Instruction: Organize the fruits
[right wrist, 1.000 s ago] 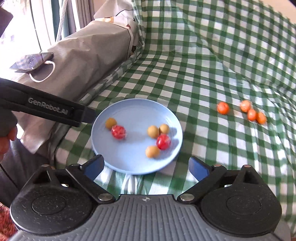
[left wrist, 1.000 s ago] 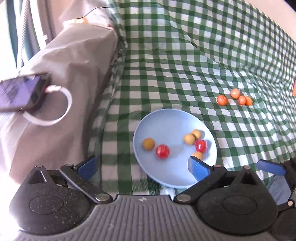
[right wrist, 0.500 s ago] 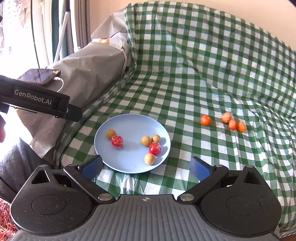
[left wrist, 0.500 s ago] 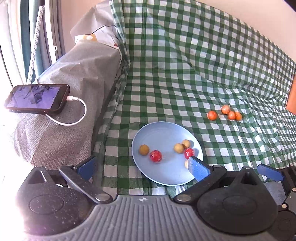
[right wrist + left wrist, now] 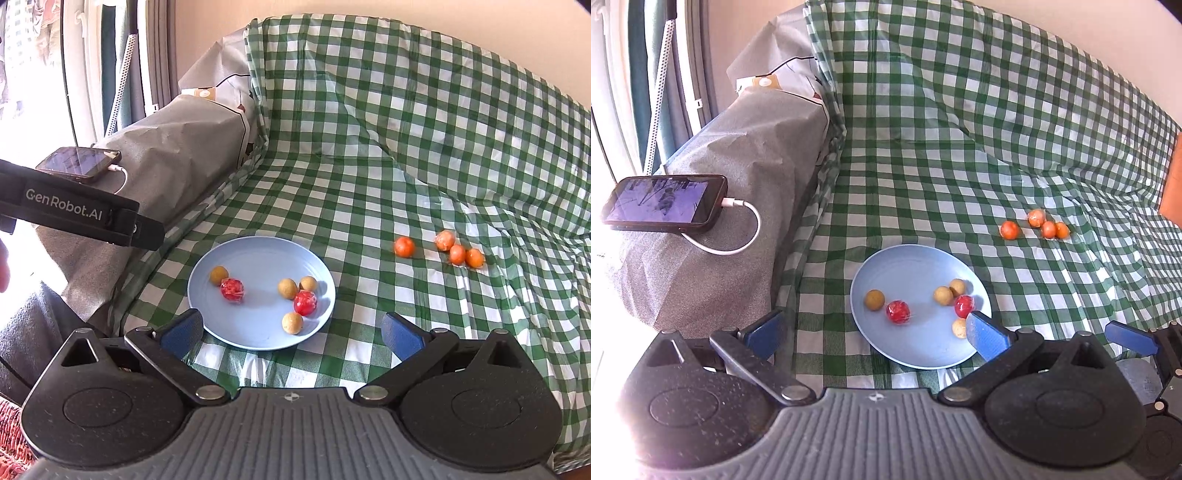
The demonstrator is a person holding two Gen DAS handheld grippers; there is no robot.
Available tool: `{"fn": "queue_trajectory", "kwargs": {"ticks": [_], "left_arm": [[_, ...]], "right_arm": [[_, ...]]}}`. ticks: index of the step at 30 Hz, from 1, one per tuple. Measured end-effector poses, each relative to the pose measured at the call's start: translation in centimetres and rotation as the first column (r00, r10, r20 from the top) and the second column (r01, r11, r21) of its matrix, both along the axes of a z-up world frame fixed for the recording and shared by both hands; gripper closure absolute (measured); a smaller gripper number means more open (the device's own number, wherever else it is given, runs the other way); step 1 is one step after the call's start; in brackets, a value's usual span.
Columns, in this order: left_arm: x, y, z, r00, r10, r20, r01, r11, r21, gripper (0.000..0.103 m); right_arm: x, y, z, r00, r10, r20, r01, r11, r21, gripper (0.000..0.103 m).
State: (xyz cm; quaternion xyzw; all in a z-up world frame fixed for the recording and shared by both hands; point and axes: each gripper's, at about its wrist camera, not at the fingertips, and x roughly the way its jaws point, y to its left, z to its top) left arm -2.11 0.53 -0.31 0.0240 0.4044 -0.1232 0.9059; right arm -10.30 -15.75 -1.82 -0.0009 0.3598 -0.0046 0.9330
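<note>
Left gripper (image 5: 875, 332) spread wide, holding nothing; right gripper (image 5: 291, 332) likewise agape and empty — both held back at the near edge of the checked cloth (image 5: 369, 192); just ahead, between the fingertips, a blue plate (image 5: 258, 254) carrying two red fruits (image 5: 232, 290) and four yellow-brown ones (image 5: 287, 288); farther ahead and to the right, well apart from the plate, four orange fruits (image 5: 404, 246) loose on the cloth; off to the left, a phone (image 5: 665, 203) on a grey-covered armrest (image 5: 746, 155) — white cable (image 5: 746, 236) plugged in.

right gripper (image 5: 291, 330) open, empty | blue plate (image 5: 258, 254): six fruits | four orange fruits (image 5: 404, 246) on cloth
</note>
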Motion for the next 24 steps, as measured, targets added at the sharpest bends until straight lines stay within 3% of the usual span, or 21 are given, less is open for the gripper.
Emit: {"fn": "queue_trajectory", "kwargs": {"ticks": [24], "left_arm": [[1.6, -1.0, -1.0, 0.999, -0.009, -0.035, 0.009, 1.0, 0.023, 0.0]], "right_arm": [[1.0, -0.5, -0.8, 0.999, -0.023, -0.031, 0.024, 0.999, 0.028, 0.001]]}}
